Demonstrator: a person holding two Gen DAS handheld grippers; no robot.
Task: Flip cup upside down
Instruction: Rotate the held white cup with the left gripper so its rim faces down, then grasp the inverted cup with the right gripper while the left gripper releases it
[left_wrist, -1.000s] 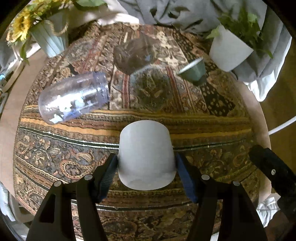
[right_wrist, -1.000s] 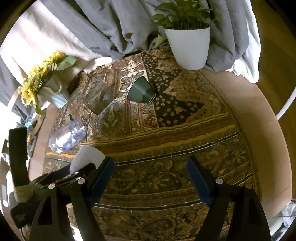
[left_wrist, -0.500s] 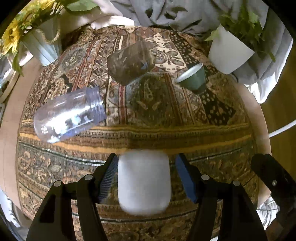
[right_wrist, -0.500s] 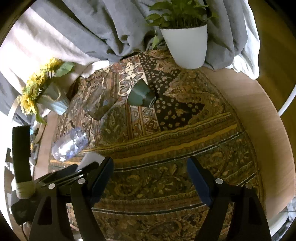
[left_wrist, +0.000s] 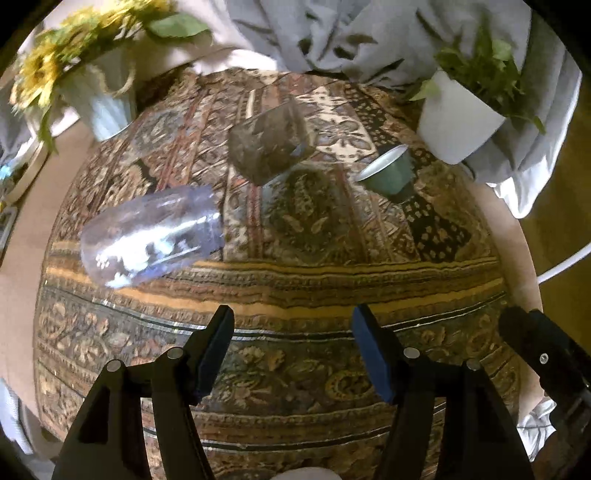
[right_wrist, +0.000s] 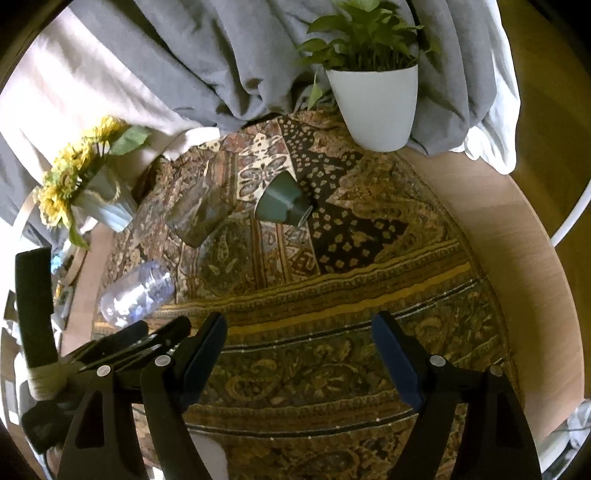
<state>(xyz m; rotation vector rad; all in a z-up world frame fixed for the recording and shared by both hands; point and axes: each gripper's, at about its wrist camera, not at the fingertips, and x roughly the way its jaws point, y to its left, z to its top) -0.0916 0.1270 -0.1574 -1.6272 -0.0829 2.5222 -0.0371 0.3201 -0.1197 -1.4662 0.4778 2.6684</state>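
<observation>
My left gripper (left_wrist: 291, 328) is open and empty above the patterned cloth. Only the top of the white cup (left_wrist: 303, 474) shows at the bottom edge of the left wrist view, below and behind the fingers; a pale part of it (right_wrist: 208, 456) shows low in the right wrist view. My right gripper (right_wrist: 299, 332) is open and empty over the cloth, to the right of the left gripper (right_wrist: 122, 343). A clear plastic cup (left_wrist: 151, 236), a brown glass (left_wrist: 269, 147) and a green cup (left_wrist: 389, 171) lie on their sides farther back.
A white pot with a green plant (left_wrist: 460, 118) stands at the back right and a vase of yellow flowers (left_wrist: 99, 99) at the back left. Grey fabric (right_wrist: 221, 62) hangs behind the round table. The bare wooden table rim (right_wrist: 517, 236) curves along the right.
The left gripper let go of the white cup and drew back and up; the cup slid from between the fingers to the bottom edge of the view. The right gripper barely moved.
</observation>
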